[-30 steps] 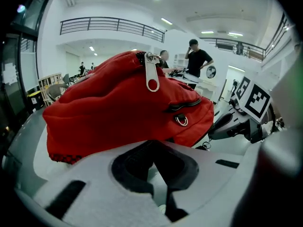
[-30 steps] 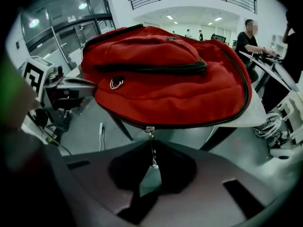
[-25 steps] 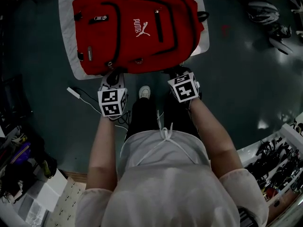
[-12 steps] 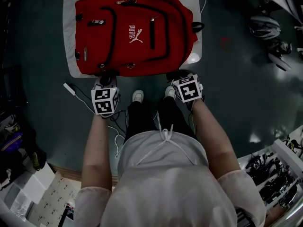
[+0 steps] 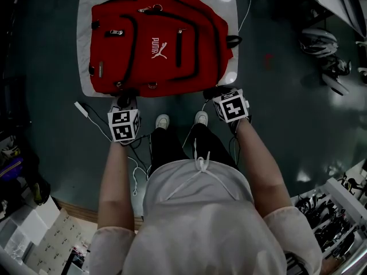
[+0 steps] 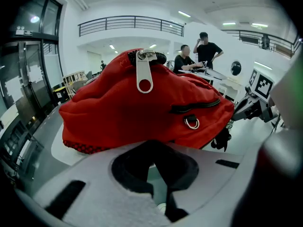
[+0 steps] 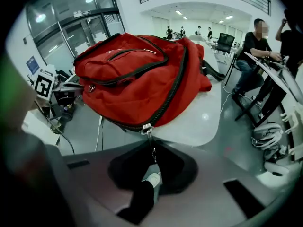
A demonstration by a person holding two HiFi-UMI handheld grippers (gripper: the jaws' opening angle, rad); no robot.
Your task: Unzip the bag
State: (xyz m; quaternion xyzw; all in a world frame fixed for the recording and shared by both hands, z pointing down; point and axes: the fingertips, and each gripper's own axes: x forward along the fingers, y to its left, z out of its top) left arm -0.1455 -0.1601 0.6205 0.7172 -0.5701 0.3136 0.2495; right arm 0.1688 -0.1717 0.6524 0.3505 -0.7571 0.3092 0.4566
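- While my right gripper (image 7: 152,174) stays pinched on the zipper pull (image 7: 151,145) at the table's (image 5: 230,76) near edge, the bag (image 5: 155,44) remains zipped.
- Left gripper (image 6: 158,193): jaws together, empty.

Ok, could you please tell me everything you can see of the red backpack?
The red backpack looks like soft fabric, with black zips curving across its front, a white logo, a silver puller and a small metal ring. It lies flat, front up, on a pale table, its top end away from the person, and its zips look closed. At its near right corner the right tool is shut on the thin zip pull hanging from the main zip's slider.
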